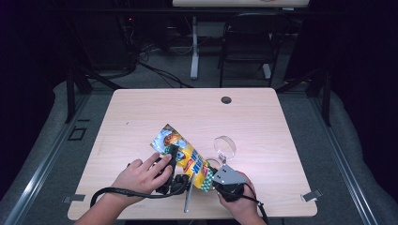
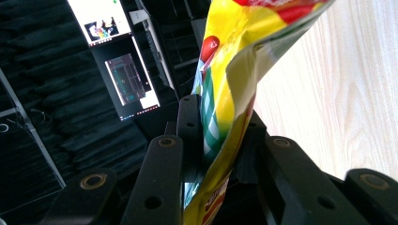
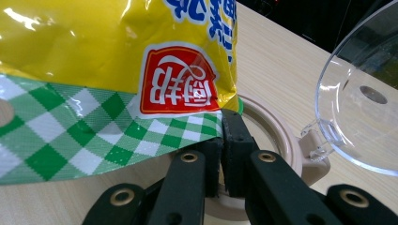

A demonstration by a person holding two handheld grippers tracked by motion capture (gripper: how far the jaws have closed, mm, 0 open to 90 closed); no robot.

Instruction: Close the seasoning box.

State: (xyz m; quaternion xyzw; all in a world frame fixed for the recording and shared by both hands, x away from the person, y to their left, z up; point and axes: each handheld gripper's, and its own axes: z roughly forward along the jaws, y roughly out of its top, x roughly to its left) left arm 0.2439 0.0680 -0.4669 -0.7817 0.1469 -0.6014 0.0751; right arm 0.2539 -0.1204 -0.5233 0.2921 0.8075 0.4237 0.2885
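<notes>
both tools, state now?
Left tool: closed on the snack bag.
Right tool: closed on the bag's green-checked edge.

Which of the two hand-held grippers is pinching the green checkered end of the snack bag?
The right hand-held gripper: its jaws are shut on the corner of the green checkered strip of the snack bag. The left hand-held gripper clamps the bag farther along its edge.

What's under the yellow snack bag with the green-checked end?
Under the yellow snack bag's green-checked end sits a beige round container with its clear hinged lid flipped open. The bag covers most of the container's opening, so its contents can't be seen.
</notes>
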